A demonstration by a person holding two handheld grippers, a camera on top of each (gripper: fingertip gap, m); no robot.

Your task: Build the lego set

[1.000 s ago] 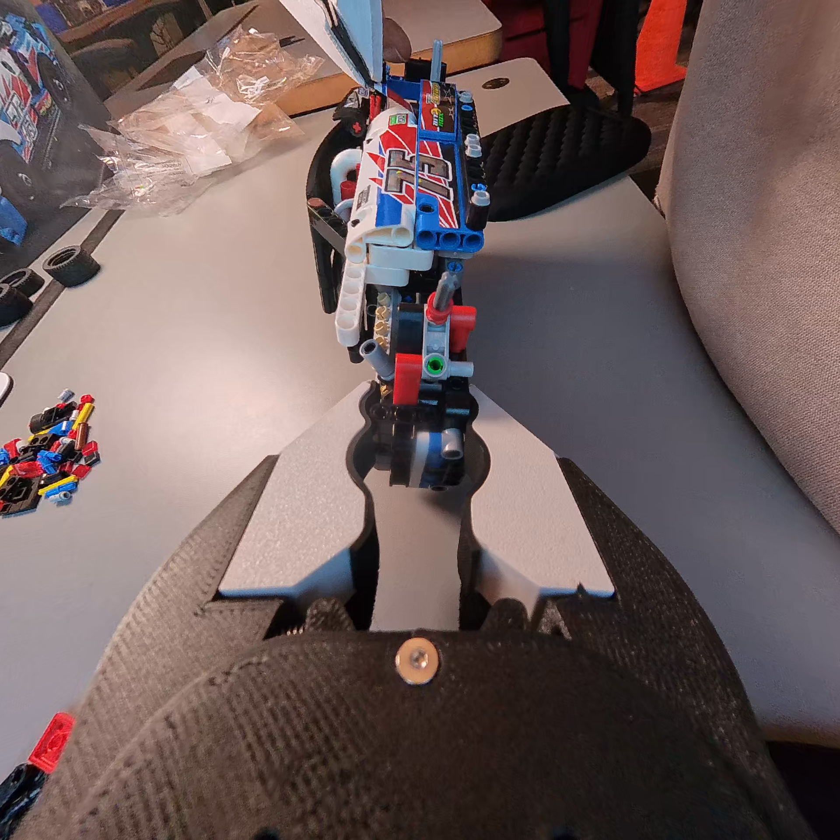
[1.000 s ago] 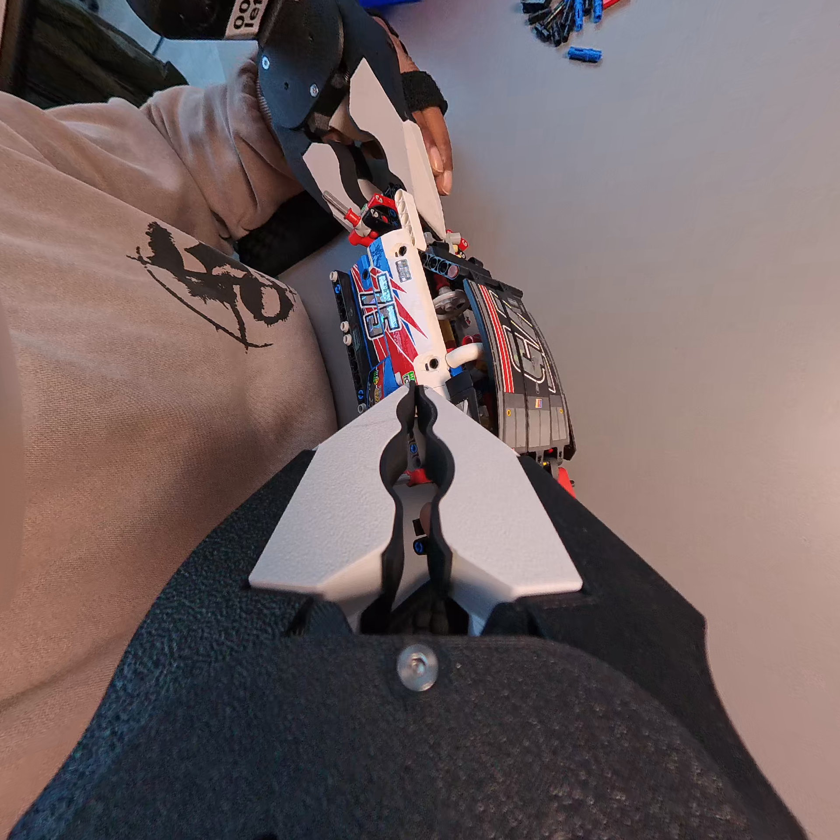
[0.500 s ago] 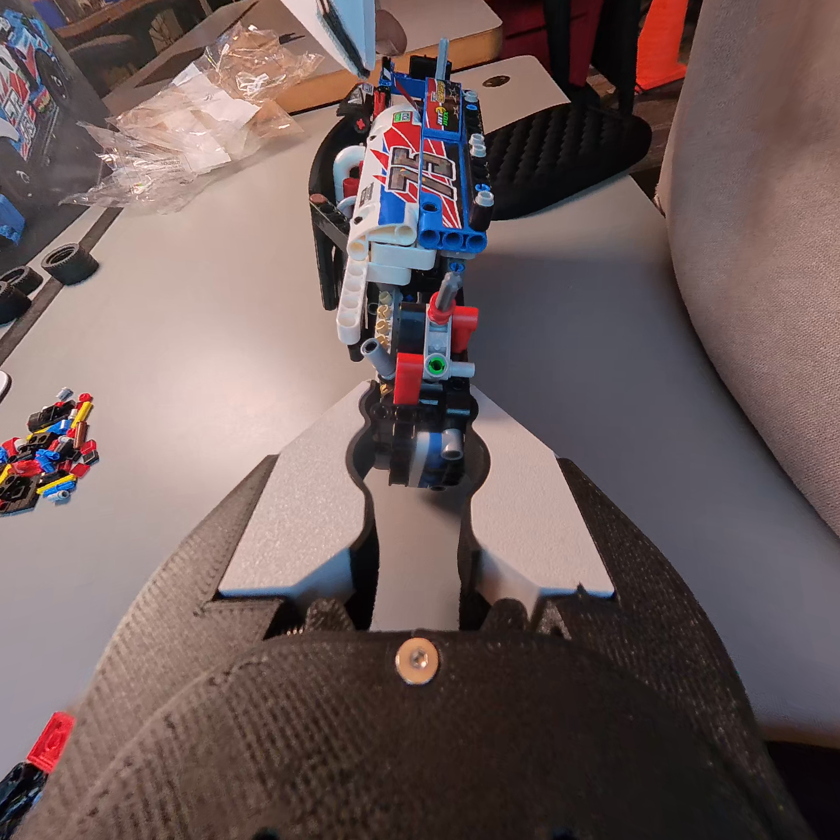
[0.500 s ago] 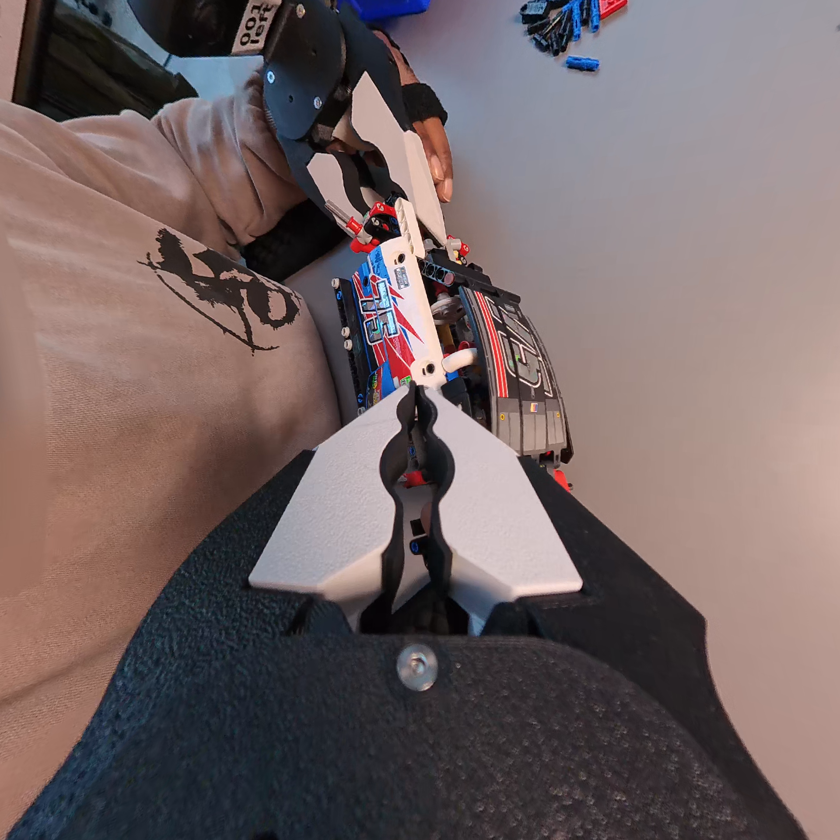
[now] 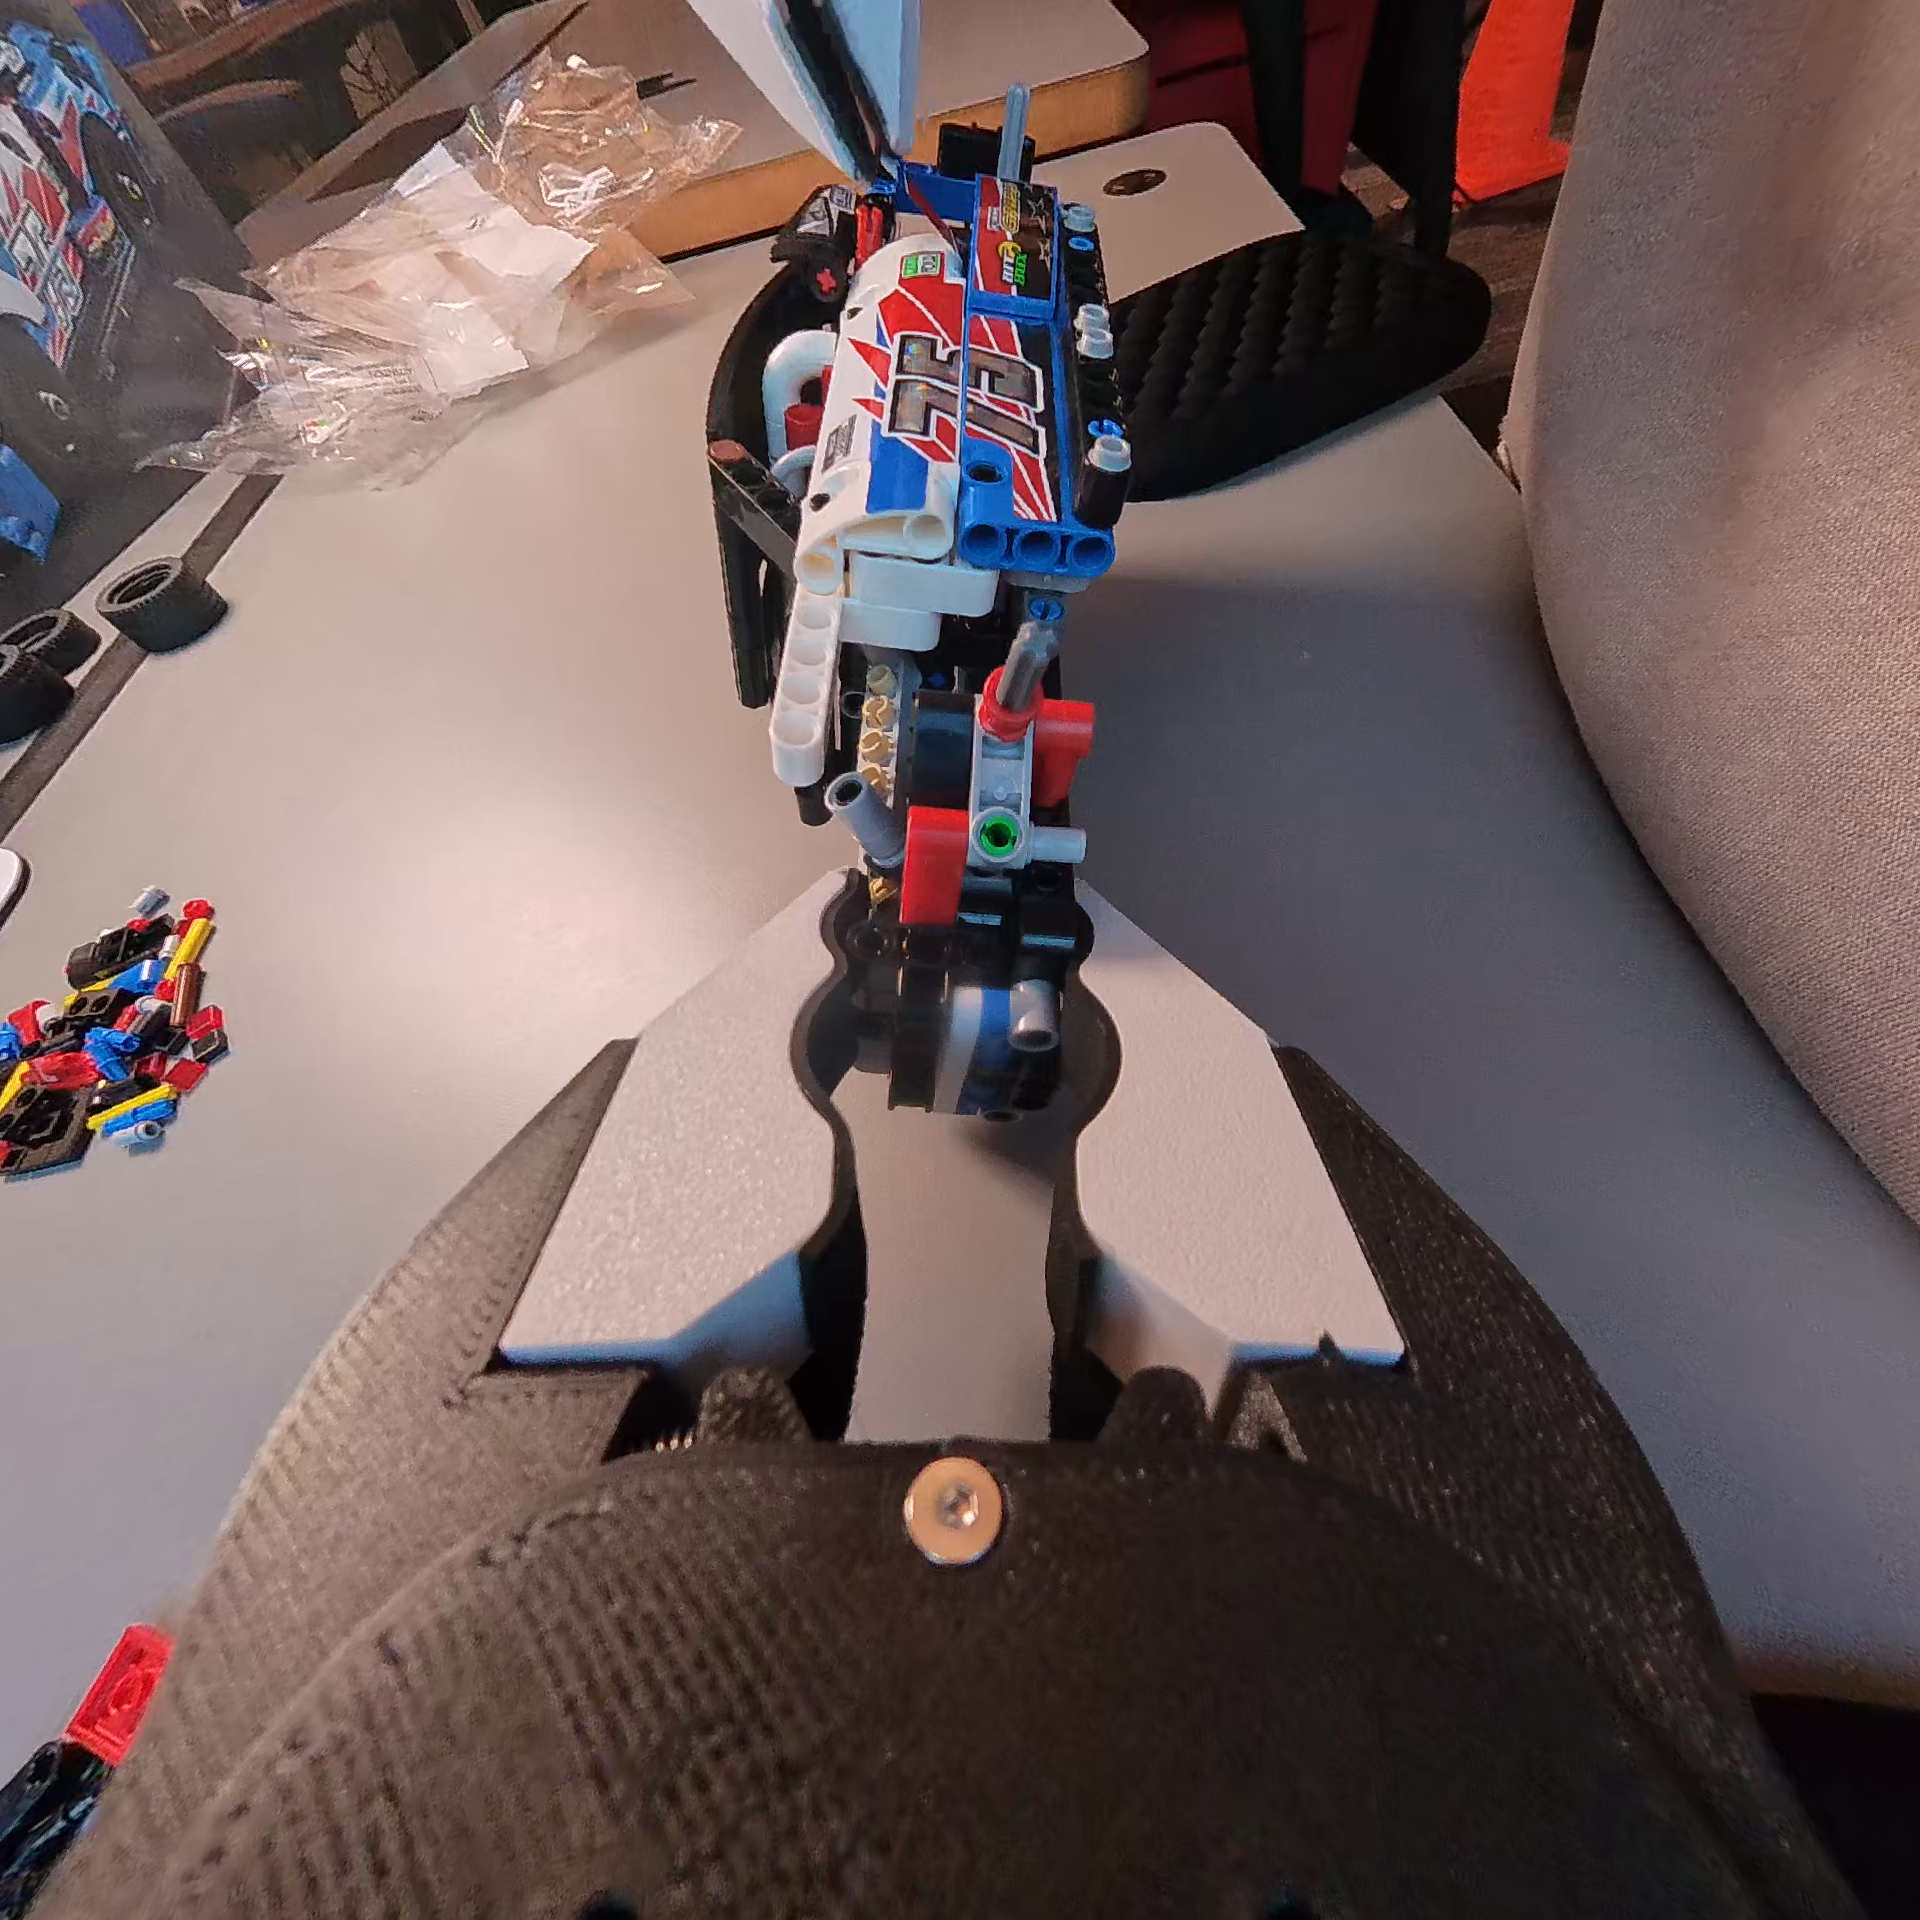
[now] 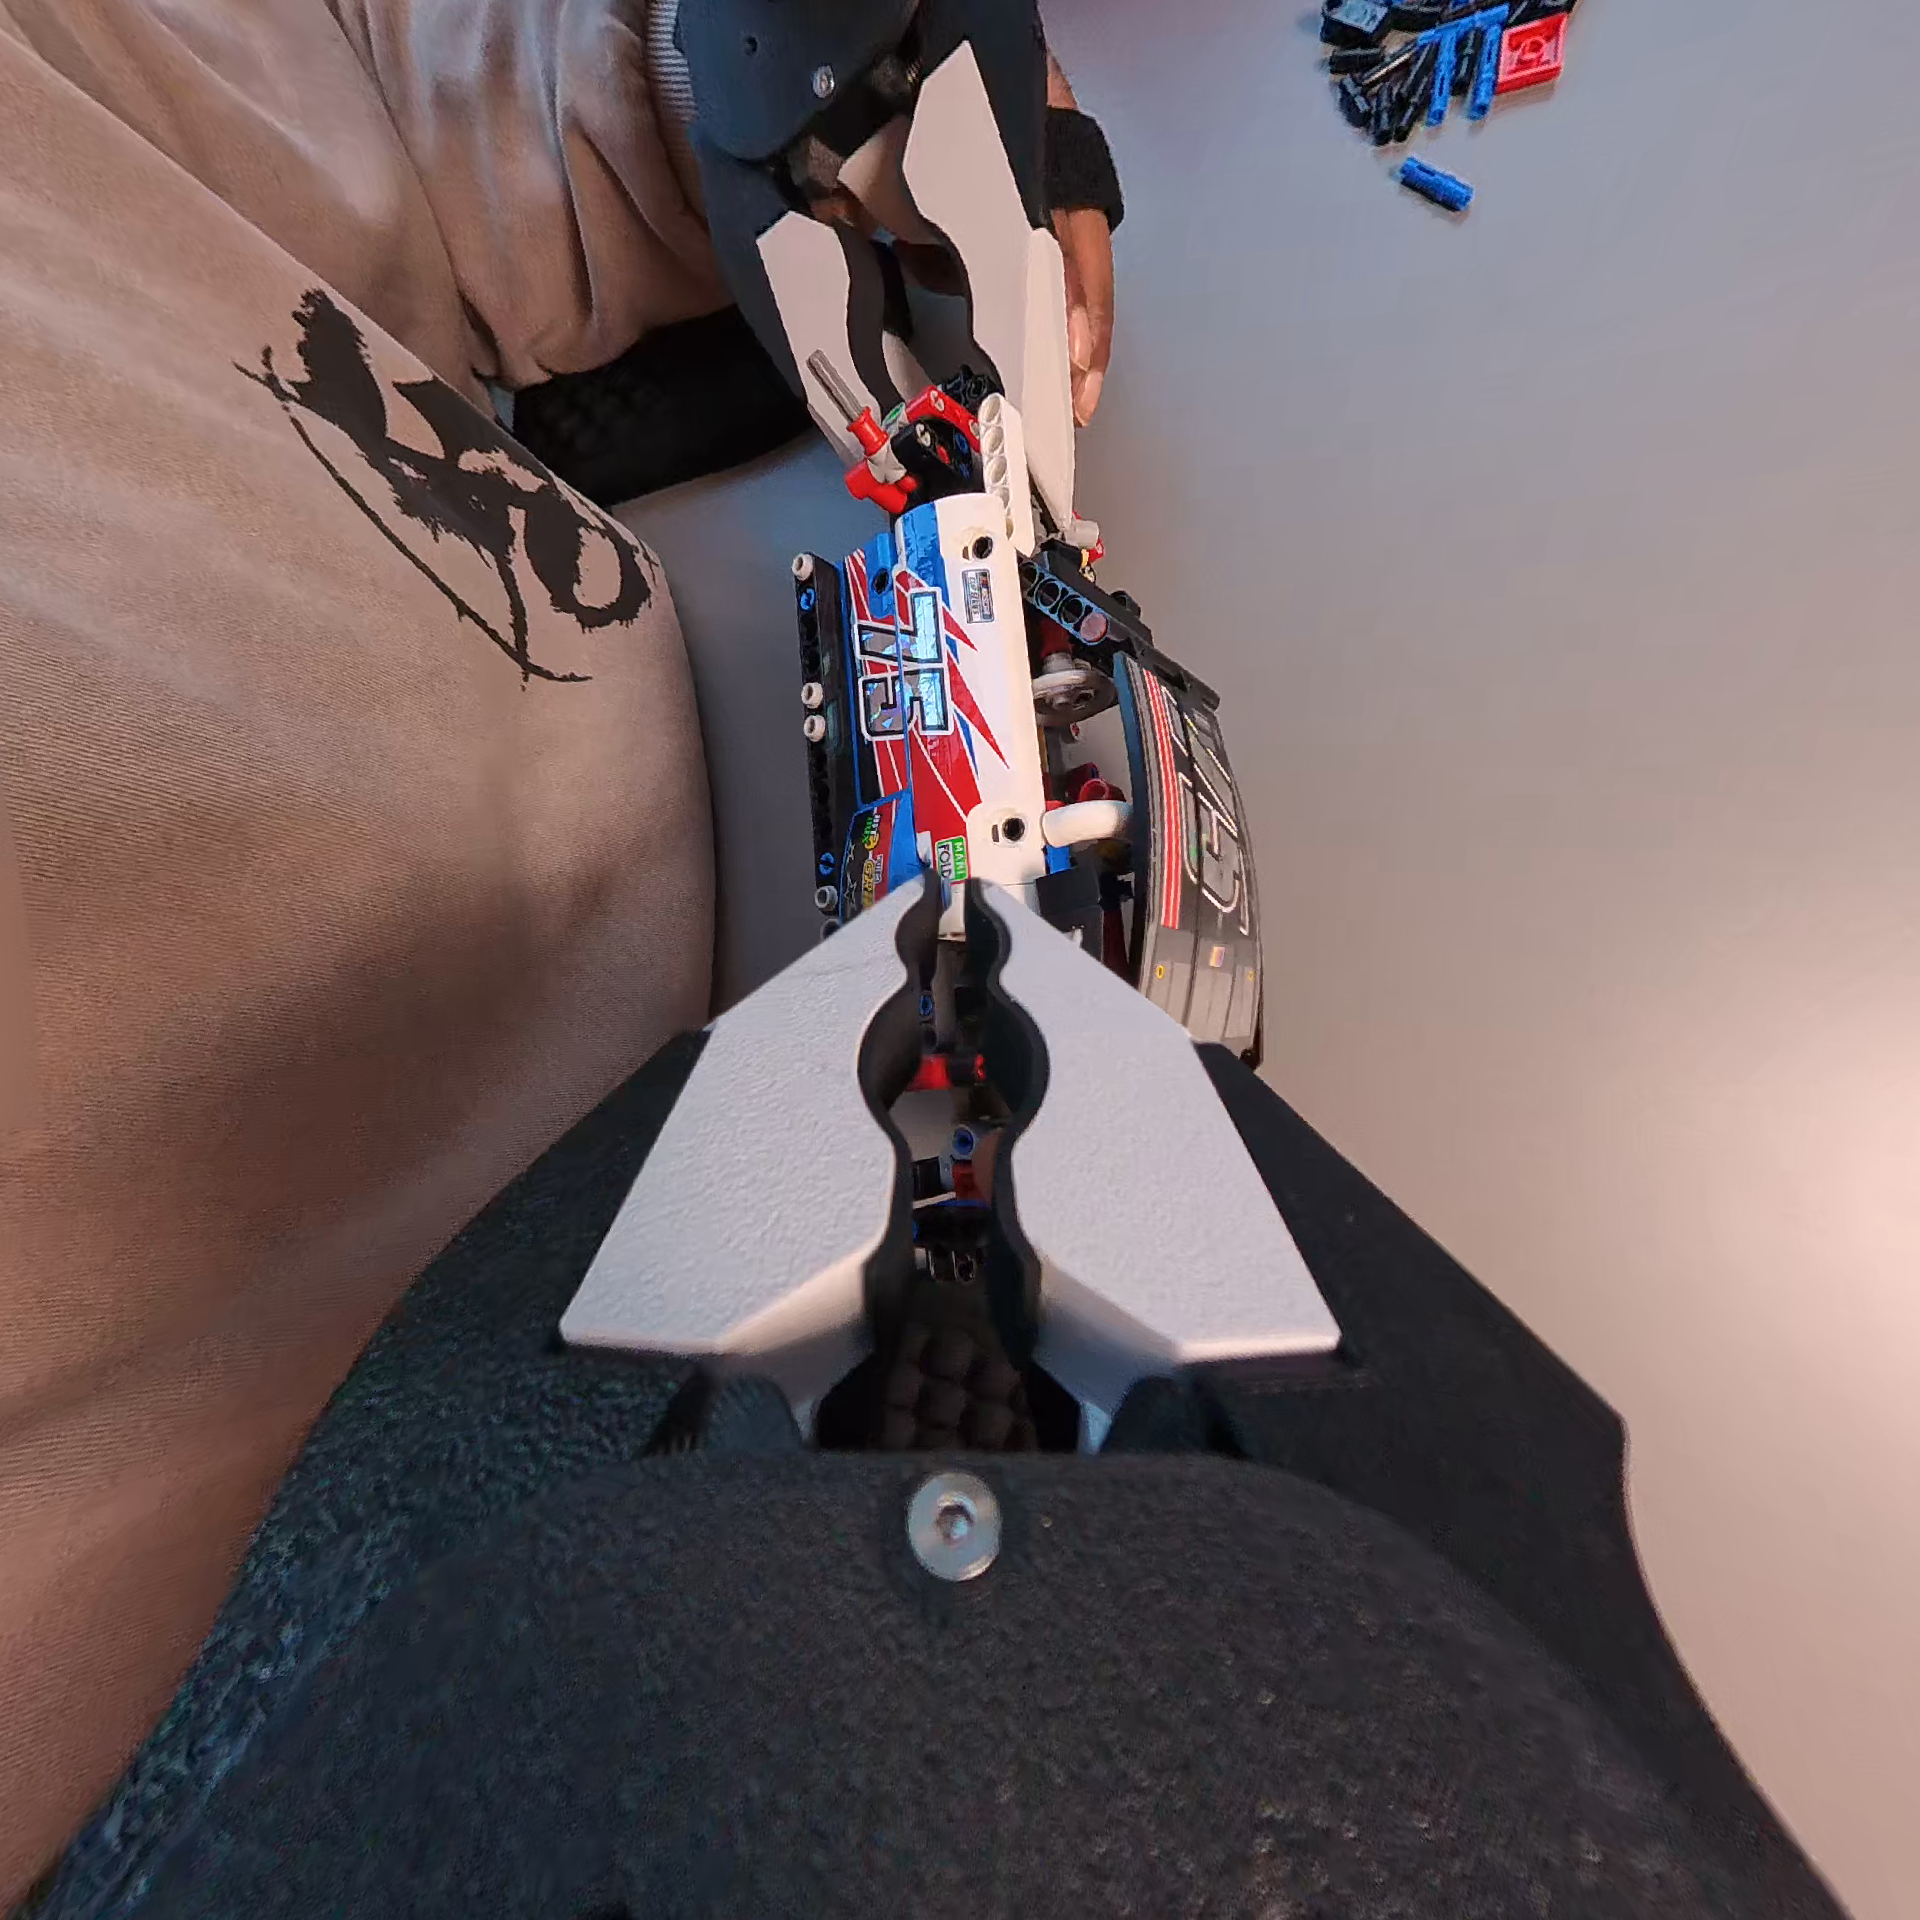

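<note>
A lego race car (image 5: 956, 416), white, blue and red with a dark curved panel, is held on its side just above the grey table (image 5: 416, 831). My left gripper (image 5: 961, 904) is shut on the car's near black and blue end. My right gripper (image 6: 951, 894) is shut on the opposite end of the car (image 6: 935, 686). The right gripper's white fingers (image 5: 821, 73) show at the car's far end in the left wrist view. The left gripper's white fingers (image 6: 821, 301) show at the top of the right wrist view, with a hand (image 6: 1086, 312) behind.
A pile of loose small pieces (image 5: 104, 1039), black tyres (image 5: 156, 603), clear plastic bags (image 5: 447, 291) and the set's box (image 5: 52, 260) lie left. A person's beige sweatshirt (image 6: 260, 727) is close beside the car. More blue and black pieces (image 6: 1444, 62) lie farther off. The grippers' ends are close to 12 cm from one another.
The car has swung slightly between the two grippers and looks more upright in the right wrist view. Both grippers keep their hold.
</note>
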